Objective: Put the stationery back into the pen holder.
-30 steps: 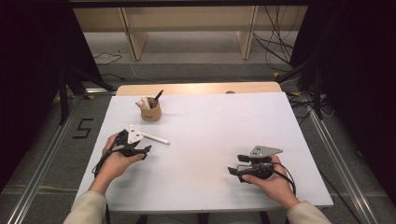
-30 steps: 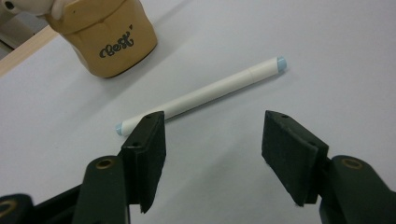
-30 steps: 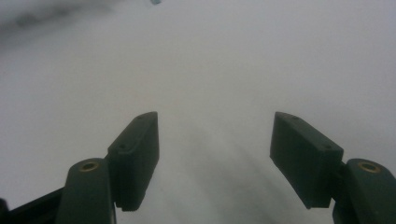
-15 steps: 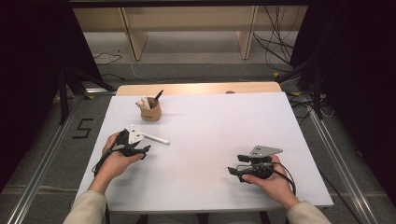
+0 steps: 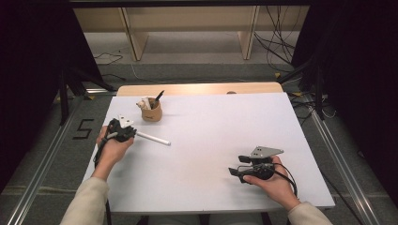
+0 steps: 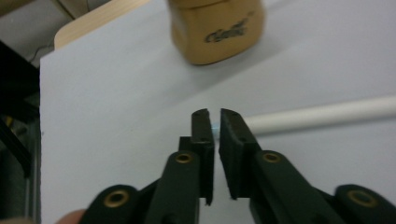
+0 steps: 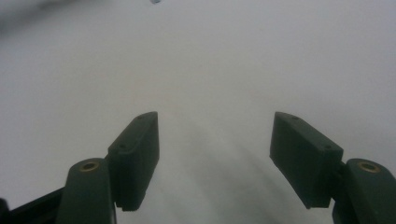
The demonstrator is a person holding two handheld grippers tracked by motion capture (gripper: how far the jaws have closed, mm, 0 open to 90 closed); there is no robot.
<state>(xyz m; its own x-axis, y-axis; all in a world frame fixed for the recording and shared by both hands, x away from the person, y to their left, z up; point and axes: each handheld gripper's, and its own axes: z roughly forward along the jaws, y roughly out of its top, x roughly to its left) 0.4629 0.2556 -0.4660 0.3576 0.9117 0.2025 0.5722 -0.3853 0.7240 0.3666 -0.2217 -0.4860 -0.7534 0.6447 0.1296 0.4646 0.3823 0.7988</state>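
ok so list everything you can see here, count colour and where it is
white table top: one, white, centre, with a bare wood strip along its far edge
tan cup: one, tan with dark lettering, far left of the table, a few pens standing in it
white plastic stick: one, white, lying flat near the cup, one end between the left claw's jaws
wooden shelf unit: one, pale wood, on the floor beyond the table
cables: several, black, on the floor at far right
left claw: one, black, closed on the stick's end
right claw: one, black, jaws apart, low over the near right of the table
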